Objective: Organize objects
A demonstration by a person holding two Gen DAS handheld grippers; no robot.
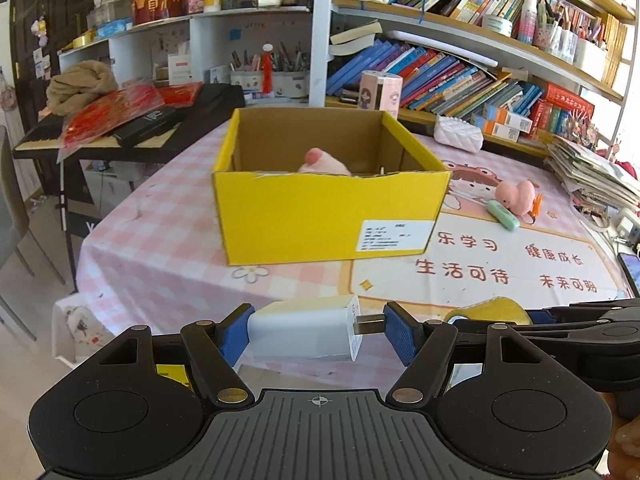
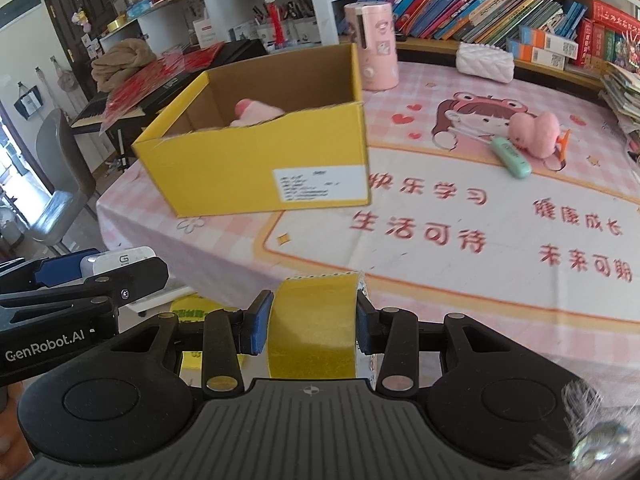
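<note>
Crowded bookshelves [image 1: 460, 76], pink checked table [image 2: 440, 208], grey chair [image 2: 60, 168], daylight.

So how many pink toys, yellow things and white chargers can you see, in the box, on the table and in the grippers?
Pink plush toys: 2, one in the box and one on the table.
Yellow things: 2, the cardboard box and the tape roll in the right gripper.
White chargers: 1, in the left gripper.
Total: 5.
</note>
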